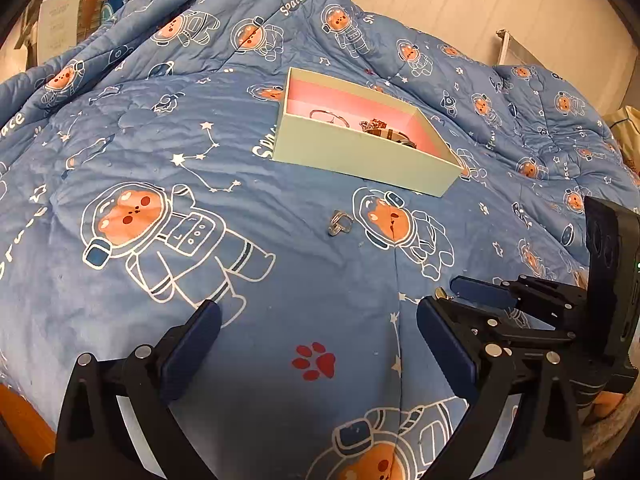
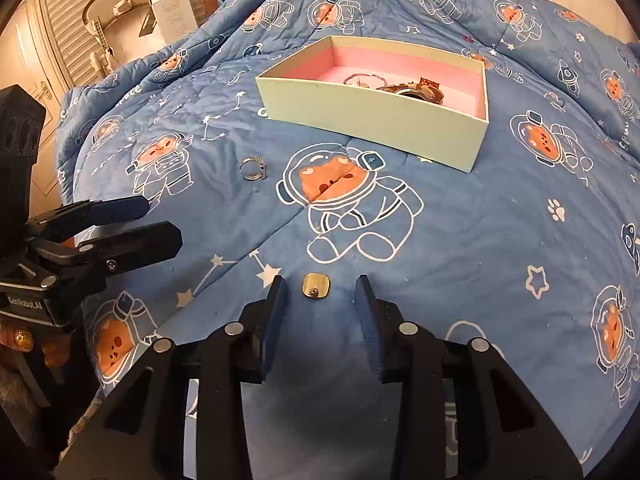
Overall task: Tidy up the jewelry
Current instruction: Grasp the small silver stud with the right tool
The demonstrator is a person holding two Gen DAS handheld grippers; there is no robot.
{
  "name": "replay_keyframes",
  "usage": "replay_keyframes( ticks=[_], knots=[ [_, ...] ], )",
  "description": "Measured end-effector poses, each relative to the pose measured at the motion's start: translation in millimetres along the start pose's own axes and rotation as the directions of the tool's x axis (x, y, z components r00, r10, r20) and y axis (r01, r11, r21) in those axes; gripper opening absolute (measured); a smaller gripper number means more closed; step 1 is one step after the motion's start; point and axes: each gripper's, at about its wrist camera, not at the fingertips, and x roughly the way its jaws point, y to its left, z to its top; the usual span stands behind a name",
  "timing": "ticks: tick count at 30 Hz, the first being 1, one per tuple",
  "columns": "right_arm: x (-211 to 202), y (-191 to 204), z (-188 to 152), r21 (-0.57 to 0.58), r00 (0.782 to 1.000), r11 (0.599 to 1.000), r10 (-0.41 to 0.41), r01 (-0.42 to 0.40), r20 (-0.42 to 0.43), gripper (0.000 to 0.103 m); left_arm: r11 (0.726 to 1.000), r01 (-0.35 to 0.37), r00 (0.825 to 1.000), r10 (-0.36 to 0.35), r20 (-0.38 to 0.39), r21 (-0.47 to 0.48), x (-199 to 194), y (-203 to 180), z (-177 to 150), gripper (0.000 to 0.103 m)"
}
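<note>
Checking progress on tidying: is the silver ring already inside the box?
No, the silver ring lies on the blue quilt, outside the box.

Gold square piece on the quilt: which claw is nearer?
Right. The right claw straddles the gold square piece, pads not touching. The left claw is off to its side, open over bare quilt.

One box (image 2: 372,120) – one ring (image 2: 253,169), one gold earring (image 2: 315,285) – two hand-held grippers.

"Space" on quilt (image 2: 460,240); "GenRobot.AI" on left tool (image 2: 160,226)
</note>
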Motion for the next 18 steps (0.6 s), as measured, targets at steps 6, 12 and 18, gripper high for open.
replay_keyframes(
  ticks=[6, 12, 18],
  knots=[
    [4, 3, 0, -0.016, 1.000, 1.000, -0.012, 0.012, 0.002, 0.022, 0.994, -0.048, 0.999, 0.050, -0.019, 0.097, 4, -10, -1, 0.096],
    [2, 2, 0, -0.006, 1.000, 1.000, 0.001, -0.001, 0.004, 0.015, 0.993, -0.076, 0.997, 0.077, -0.005, 0.090, 4, -8, 3, 0.088],
    [2, 0, -1, 0.010, 1.000, 1.000, 0.009, -0.009, 0.006, 0.014, 0.982, -0.142, 0.990, 0.141, 0.023, 0.126, 11, -10, 19, 0.073]
  ],
)
